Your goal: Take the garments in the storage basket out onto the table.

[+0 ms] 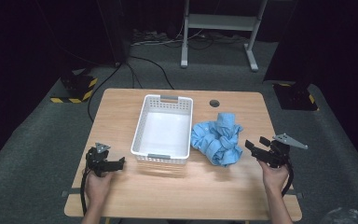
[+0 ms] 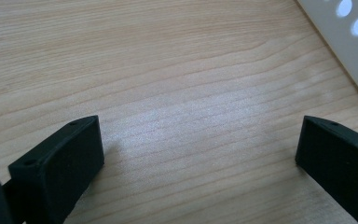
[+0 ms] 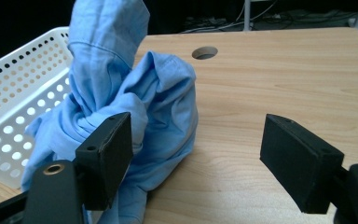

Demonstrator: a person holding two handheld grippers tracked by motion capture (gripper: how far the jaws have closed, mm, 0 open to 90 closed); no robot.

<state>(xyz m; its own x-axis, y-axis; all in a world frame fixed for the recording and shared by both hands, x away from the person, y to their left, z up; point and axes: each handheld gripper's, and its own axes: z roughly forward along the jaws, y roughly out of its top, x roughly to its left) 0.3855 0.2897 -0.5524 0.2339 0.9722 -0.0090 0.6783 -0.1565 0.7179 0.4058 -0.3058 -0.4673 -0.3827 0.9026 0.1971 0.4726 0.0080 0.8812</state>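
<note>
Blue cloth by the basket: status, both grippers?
Left gripper open, idle left of white basket. Right gripper open, facing blue cloth, not gripping. Cloth bunched on table, touching the basket. Nothing in the way.

Both forearms reach in over the table's near edge. The left gripper [image 1: 120, 163] sits near the front-left corner, jaws spread wide. The right gripper [image 1: 249, 144] hovers toward the right edge, jaws likewise apart, holding nothing.

Crumpled soft blue cloth [image 1: 218, 138], a perforated white plastic basket [image 1: 163, 128], a smooth matt wooden table [image 1: 191, 186].
</note>
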